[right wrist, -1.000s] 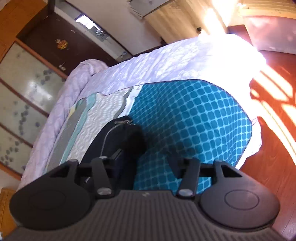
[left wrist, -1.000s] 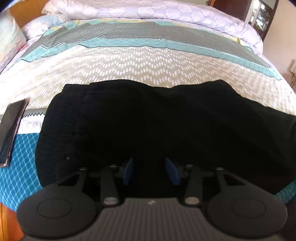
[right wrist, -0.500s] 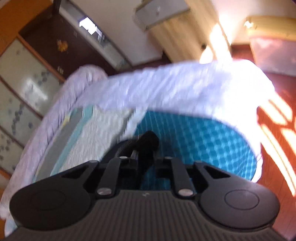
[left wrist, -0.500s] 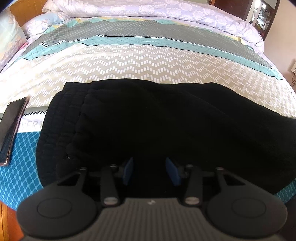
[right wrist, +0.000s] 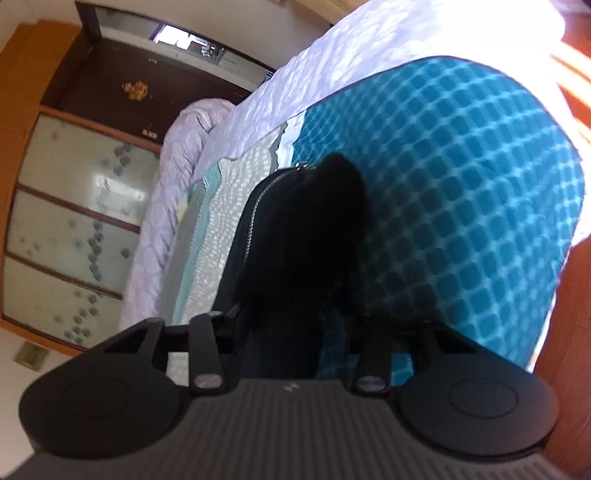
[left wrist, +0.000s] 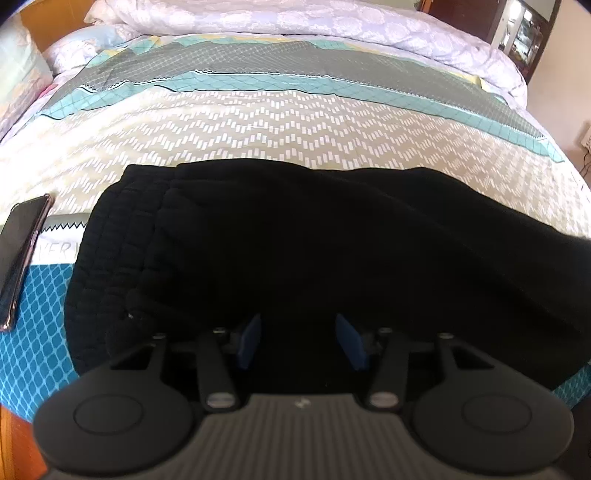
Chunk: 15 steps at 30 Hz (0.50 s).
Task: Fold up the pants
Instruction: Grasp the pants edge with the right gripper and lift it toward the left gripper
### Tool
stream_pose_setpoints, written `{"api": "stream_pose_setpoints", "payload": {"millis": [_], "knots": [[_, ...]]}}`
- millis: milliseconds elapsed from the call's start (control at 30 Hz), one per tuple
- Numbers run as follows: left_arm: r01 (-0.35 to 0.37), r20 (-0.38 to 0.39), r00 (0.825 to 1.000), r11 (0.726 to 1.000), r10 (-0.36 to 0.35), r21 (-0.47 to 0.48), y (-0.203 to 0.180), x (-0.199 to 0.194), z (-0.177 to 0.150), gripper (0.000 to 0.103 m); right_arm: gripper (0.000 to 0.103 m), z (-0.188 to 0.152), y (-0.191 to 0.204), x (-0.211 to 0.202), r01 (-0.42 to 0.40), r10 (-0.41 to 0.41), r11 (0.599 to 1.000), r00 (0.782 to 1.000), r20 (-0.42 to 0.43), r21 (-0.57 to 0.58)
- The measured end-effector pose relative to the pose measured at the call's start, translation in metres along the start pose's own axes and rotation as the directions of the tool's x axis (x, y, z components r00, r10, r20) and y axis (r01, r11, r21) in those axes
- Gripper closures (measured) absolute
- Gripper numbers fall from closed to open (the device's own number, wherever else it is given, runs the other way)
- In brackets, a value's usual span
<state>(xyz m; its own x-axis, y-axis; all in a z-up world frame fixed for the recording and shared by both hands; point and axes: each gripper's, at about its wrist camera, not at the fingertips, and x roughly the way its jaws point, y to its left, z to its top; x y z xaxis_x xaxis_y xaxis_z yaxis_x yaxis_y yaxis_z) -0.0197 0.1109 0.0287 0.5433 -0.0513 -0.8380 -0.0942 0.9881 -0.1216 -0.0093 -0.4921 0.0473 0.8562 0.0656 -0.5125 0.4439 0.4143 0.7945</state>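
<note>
Black quilted pants (left wrist: 295,251) lie across the near part of the patterned bed, waistband end to the left. My left gripper (left wrist: 298,341) is open, its blue pads low over the near edge of the pants. In the right wrist view the pants' far end (right wrist: 306,236), with a silver zipper, rises between the fingers of my right gripper (right wrist: 291,332). The right jaws stand apart with the cloth between them; the fingertips are hidden by the fabric.
A dark phone (left wrist: 20,254) lies on the bed at the left. A rolled lilac duvet (left wrist: 295,22) runs along the far side. The bed's blue-patterned edge (right wrist: 461,206) drops to a wooden floor (right wrist: 576,295). A wardrobe (right wrist: 74,206) stands beyond.
My right gripper closed onto the pants' end half a second ago and has now opened again, with the view tilted and the cloth closer. My left gripper has barely moved.
</note>
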Motion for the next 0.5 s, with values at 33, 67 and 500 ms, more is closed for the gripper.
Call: {"api": "stream_pose_setpoints", "payload": {"millis": [33, 67, 500], "knots": [[0.003, 0.004, 1.0, 1.0, -0.003, -0.005, 0.001, -0.001, -0.001, 0.057, 0.08, 0.001, 0.007, 0.004, 0.027, -0.027, 0.999, 1.0, -0.004, -0.029], [0.007, 0.008, 1.0, 1.0, -0.007, -0.011, 0.002, -0.003, -0.002, 0.057, 0.084, 0.003, 0.012, 0.006, 0.04, -0.04, 0.999, 0.999, -0.007, -0.034], [0.26, 0.18, 0.95, 0.966, -0.256, -0.001, -0.004, -0.058, -0.008, 0.054, 0.082, -0.221, 0.18, -0.018, -0.082, -0.088, 0.01, 0.993, -0.082, -0.997]]}}
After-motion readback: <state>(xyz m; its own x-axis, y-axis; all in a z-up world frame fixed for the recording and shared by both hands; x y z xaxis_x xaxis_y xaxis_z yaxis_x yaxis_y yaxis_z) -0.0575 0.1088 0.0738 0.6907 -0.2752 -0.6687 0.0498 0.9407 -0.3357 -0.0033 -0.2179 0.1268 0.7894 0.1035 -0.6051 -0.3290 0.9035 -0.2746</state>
